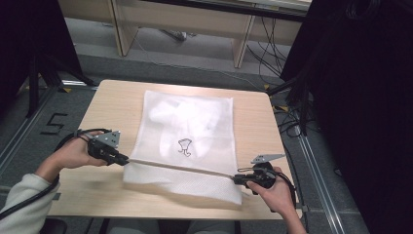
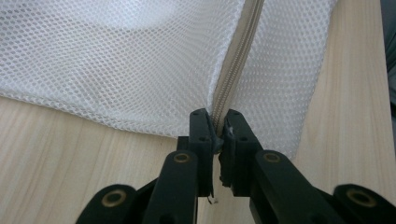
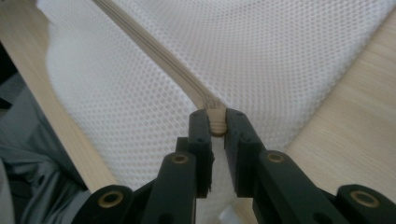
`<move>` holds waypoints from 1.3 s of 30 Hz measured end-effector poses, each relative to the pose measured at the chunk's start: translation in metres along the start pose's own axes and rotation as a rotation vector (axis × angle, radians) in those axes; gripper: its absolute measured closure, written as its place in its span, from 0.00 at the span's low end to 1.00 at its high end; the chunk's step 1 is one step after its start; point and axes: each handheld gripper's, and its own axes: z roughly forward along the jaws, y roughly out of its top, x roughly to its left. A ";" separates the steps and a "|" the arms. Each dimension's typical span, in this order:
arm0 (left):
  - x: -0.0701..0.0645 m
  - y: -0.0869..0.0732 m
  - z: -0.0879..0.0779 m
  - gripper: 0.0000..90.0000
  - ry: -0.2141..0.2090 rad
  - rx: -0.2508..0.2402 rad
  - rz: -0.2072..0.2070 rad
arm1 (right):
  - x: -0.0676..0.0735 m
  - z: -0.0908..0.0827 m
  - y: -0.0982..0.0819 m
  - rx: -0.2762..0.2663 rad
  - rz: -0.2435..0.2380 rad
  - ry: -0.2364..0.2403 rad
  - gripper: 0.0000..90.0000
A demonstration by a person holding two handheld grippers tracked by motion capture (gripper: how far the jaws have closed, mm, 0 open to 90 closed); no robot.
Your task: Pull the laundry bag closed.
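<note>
A white mesh bag [image 1: 187, 131] lies flat on the table [image 1: 107, 105], with pale cloth and a small black drawing showing through its netting. A beige zipper [image 1: 180, 166] runs across the bag near the person's edge, pulled into a straight, taut line between the two grippers. Below that line a strip of mesh folds down toward the person.

The left gripper [image 1: 124, 160] is clenched on the zipper's left end, at the bag's left edge. In the left gripper view its jaws stand pinched together on the zipper [image 2: 236, 70], which runs straight away from the gripper [image 2: 217, 122] with mesh [image 2: 116, 60] spread on both sides and bare wood to the left and right.

The right gripper [image 1: 234, 178] is clenched on the zipper's other end, near the bag's near right corner. In the right gripper view the beige tape [image 3: 159, 56] sits between the closed jaws of the gripper [image 3: 217, 120] and stretches away up and to the left across the mesh [image 3: 280, 60]; wood lies to the right, and the table edge with grey cloth beyond it shows at the left.

Each gripper is held in a hand, the left hand [image 1: 73, 153] behind its gripper toward the table's left side, the right hand [image 1: 275, 190] by the near right corner. Cables trail back from both.
</note>
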 end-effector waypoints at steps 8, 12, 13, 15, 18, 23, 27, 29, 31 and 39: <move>0.000 0.000 0.001 0.92 -0.004 -0.005 0.007 | -0.001 0.000 -0.001 0.022 0.024 0.009 0.91; 0.000 -0.001 0.003 0.92 -0.007 -0.001 -0.001 | -0.003 0.001 -0.001 0.021 -0.004 -0.003 0.91; 0.000 0.000 0.002 0.92 -0.004 0.000 0.003 | -0.003 0.001 -0.001 0.027 -0.006 -0.003 0.91; -0.001 0.001 0.002 0.92 0.000 -0.003 0.011 | -0.003 0.001 -0.001 0.027 -0.012 -0.007 0.91; -0.001 0.000 0.003 0.92 -0.003 -0.002 0.015 | -0.001 0.003 -0.001 0.034 0.000 -0.006 0.91; -0.002 -0.001 0.007 0.91 -0.001 0.013 0.008 | -0.002 0.005 -0.001 0.035 -0.019 -0.020 0.91; -0.003 -0.002 0.012 0.90 -0.006 0.044 0.002 | 0.000 0.010 -0.002 0.049 -0.027 -0.030 0.90; -0.002 -0.002 0.014 0.90 -0.008 0.050 0.008 | 0.000 0.011 -0.003 0.057 -0.029 -0.030 0.90; -0.003 -0.002 0.015 0.90 -0.009 0.052 0.001 | 0.000 0.011 -0.002 0.060 -0.023 -0.035 0.90; -0.003 -0.005 0.016 0.82 0.001 0.035 -0.017 | 0.000 0.014 -0.003 -0.011 -0.016 -0.023 0.78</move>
